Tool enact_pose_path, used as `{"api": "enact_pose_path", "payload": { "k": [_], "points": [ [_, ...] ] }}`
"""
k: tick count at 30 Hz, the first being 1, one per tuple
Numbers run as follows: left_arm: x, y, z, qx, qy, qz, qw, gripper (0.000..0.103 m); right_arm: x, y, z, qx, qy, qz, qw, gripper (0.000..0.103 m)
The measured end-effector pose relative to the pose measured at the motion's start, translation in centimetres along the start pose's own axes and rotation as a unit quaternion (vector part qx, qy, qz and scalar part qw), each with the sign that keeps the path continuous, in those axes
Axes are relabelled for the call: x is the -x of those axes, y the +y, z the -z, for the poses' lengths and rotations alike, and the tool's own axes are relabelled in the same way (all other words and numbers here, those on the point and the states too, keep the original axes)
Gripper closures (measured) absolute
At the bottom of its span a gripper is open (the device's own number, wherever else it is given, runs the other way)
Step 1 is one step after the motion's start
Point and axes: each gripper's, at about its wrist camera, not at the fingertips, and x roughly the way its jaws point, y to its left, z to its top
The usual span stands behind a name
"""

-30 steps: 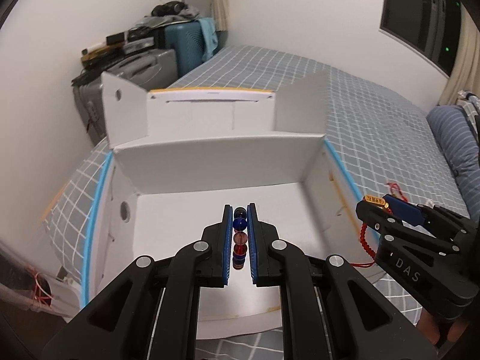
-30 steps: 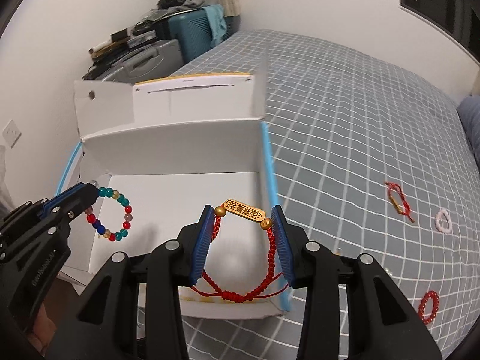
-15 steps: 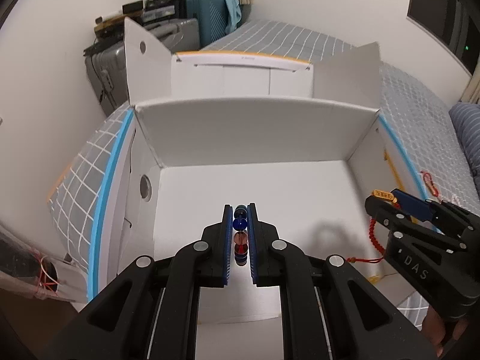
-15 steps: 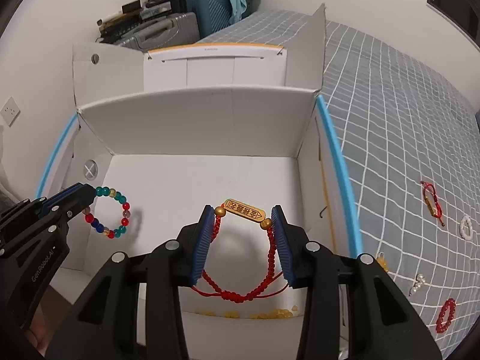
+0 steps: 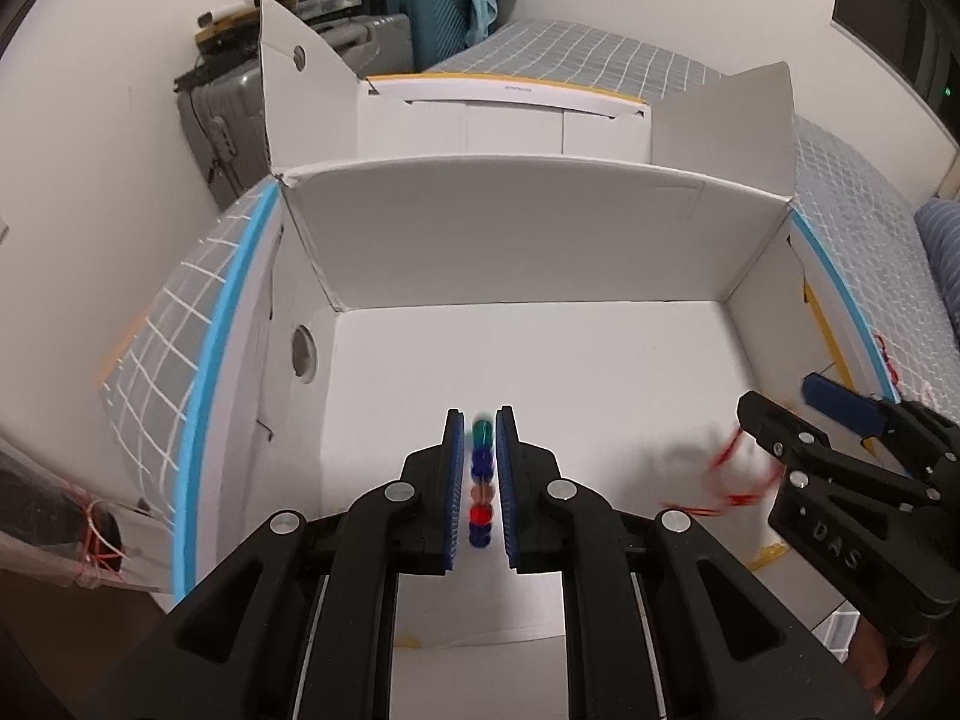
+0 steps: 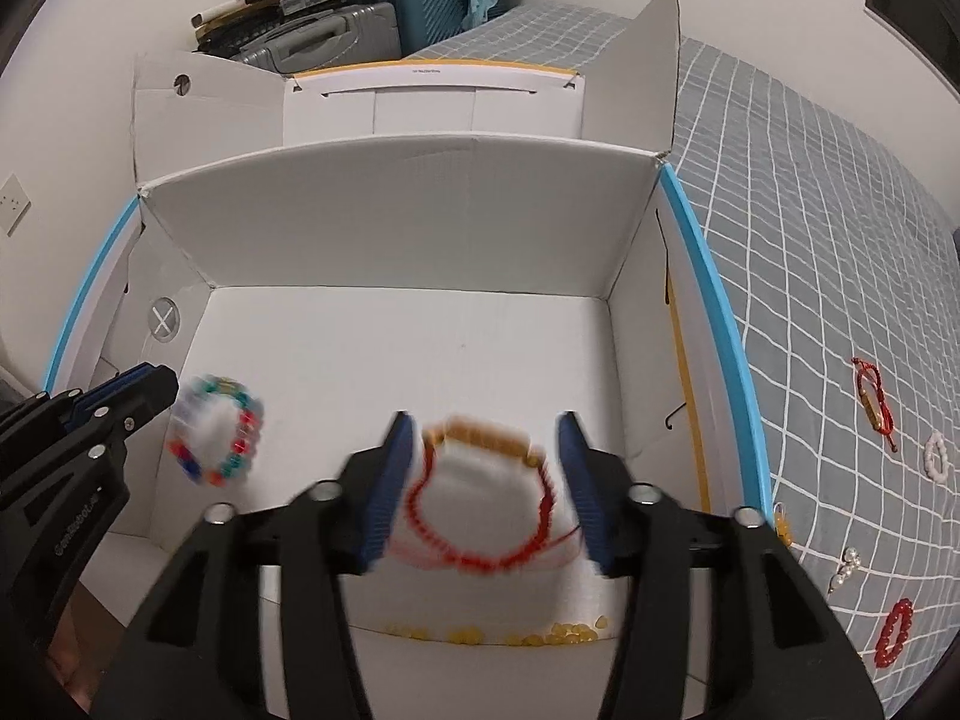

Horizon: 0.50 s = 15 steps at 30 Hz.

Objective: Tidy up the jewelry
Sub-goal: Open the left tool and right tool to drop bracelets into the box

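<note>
Both grippers hang inside an open white cardboard box [image 5: 510, 228] [image 6: 390, 210] on the bed. My left gripper [image 5: 480, 420] [image 6: 150, 381] is over the left of the box floor, its jaws opening a little. The multicoloured bead bracelet [image 5: 480, 513] [image 6: 240, 456] sits blurred between its pads with thin gaps on both sides, slipping off the tips. My right gripper [image 6: 485, 420] [image 5: 780, 399] is toward the box's right, its jaws opening. The red bead bracelet with a gold plate [image 6: 480, 561] [image 5: 729, 474] is blurred between its fingers, clear of both pads.
A string of yellow beads [image 6: 540, 636] lies in the box by its near wall. On the checked bedcover [image 6: 810, 210] right of the box lie a red cord bracelet [image 6: 873, 405], a white bead ring [image 6: 936, 456], pearl pieces [image 6: 846, 564] and a red bead bracelet [image 6: 894, 633]. Suitcases [image 6: 336, 36] stand behind.
Both grippers came down into the box. The right jaws spread wide and the left jaws parted slightly. Both bracelets, gripped and sharp before, are now blurred and loose.
</note>
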Motion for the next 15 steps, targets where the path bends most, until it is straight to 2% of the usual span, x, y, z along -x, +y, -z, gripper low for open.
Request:
{"api": "enact_pose_path", "payload": {
  "k": [2, 3, 5, 7, 9, 11, 13, 15],
  "points": [
    [0.2, 0.1, 0.0, 0.005, 0.000, 0.004, 1.0000, 0.075, 0.2, 0.1, 0.0, 0.001, -0.004, 0.002, 1.000, 0.045],
    [0.5, 0.2, 0.0, 0.007, -0.005, 0.001, 1.0000, 0.066, 0.4, 0.1, -0.1, 0.001, -0.006, 0.000, 1.000, 0.040],
    [0.8, 0.3, 0.0, 0.009, -0.010, 0.000, 0.9999, 0.059, 0.9, 0.0, -0.1, -0.001, -0.013, -0.001, 1.000, 0.035],
    [1.2, 0.3, -0.1, 0.010, -0.017, -0.002, 0.9998, 0.039, 1.4, -0.2, -0.2, -0.002, -0.020, 0.001, 1.000, 0.029],
    [1.7, 0.3, -0.2, 0.006, -0.030, -0.009, 0.9995, 0.033, 1.8, -0.4, -0.3, -0.003, -0.027, 0.005, 1.000, 0.025],
    [1.9, 0.4, -0.3, 0.009, -0.030, -0.007, 0.9995, 0.030, 2.3, -0.6, -0.3, -0.003, -0.032, 0.011, 0.999, 0.022],
    [2.2, 0.4, -0.4, 0.011, -0.036, -0.005, 0.9993, 0.021, 2.7, -0.9, -0.3, -0.006, -0.038, 0.018, 0.999, 0.015],
    [2.5, 0.3, -0.5, 0.011, -0.043, -0.005, 0.9990, 0.017, 3.1, -1.2, -0.4, -0.009, -0.042, 0.025, 0.999, 0.012]
  ]
}}
